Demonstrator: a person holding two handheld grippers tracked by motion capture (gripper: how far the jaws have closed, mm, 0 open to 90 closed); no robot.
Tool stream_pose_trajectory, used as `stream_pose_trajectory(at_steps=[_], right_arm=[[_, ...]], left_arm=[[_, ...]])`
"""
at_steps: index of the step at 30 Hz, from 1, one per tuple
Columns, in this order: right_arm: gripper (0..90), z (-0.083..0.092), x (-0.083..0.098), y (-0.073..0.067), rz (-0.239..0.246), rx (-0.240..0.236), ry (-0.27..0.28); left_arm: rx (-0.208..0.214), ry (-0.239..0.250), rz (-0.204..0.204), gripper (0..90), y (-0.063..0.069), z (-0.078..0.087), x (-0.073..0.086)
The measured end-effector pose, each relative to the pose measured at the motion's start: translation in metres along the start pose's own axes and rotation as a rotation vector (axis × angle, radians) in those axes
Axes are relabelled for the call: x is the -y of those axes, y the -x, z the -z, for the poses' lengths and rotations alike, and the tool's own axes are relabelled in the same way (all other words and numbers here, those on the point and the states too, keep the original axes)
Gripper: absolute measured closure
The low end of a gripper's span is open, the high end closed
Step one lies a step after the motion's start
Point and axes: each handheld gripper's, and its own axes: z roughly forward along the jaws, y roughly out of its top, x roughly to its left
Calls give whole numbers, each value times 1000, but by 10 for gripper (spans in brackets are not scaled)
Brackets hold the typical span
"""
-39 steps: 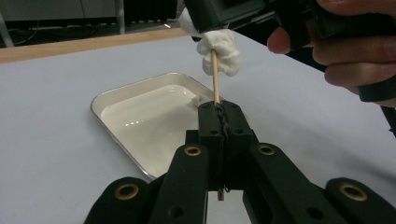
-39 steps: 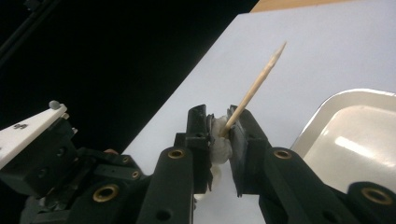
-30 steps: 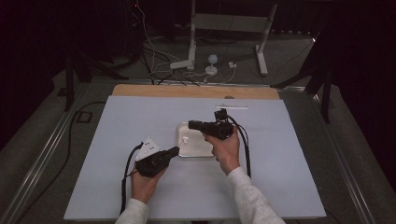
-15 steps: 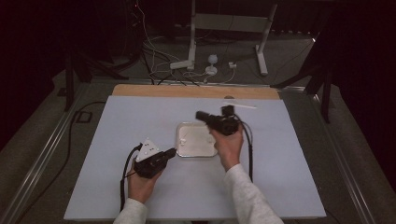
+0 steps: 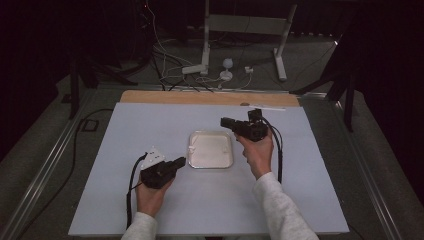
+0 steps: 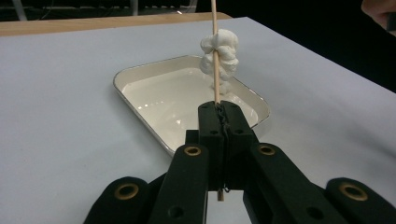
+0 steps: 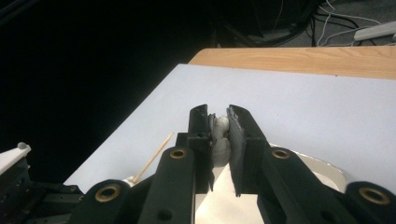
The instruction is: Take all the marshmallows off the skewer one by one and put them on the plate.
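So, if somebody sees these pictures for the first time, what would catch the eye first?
Probably the wooden skewer with white lumps threaded on it, held upright by the left claw before the shallow white tray. Next, the right claw, raised past the tray's far right corner, pinches another white piece.

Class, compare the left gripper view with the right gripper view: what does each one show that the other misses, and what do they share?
Left gripper view: the left gripper shut on a wooden skewer that stands upright, with white marshmallow pieces threaded on it. Right gripper view: the right gripper shut on a single marshmallow piece, with dark floor and cables beyond. Both: the white tray, the pale table cover and the table's wooden edge.
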Motion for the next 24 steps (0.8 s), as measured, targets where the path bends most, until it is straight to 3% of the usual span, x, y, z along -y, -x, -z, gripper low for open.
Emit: stream_pose_trajectory(at_steps=[12,15,16,19,24], right_arm=[[772,-25,19,4,38,49,-109],[524,-32,23,6,49,89,-133],[485,-33,25,6,64,114,-137],[320,-34,28,7,69,121,-130],[201,-33,30,2,99,109,-137]], left_arm=[[-5,6,30,898,-3,0,-1],[-6,3,31,898,-3,0,-1],[-7,2,31,898,-3,0,-1],[-13,2,39,897,-4,0,-1],[-15,4,42,897,-4,0,-1]])
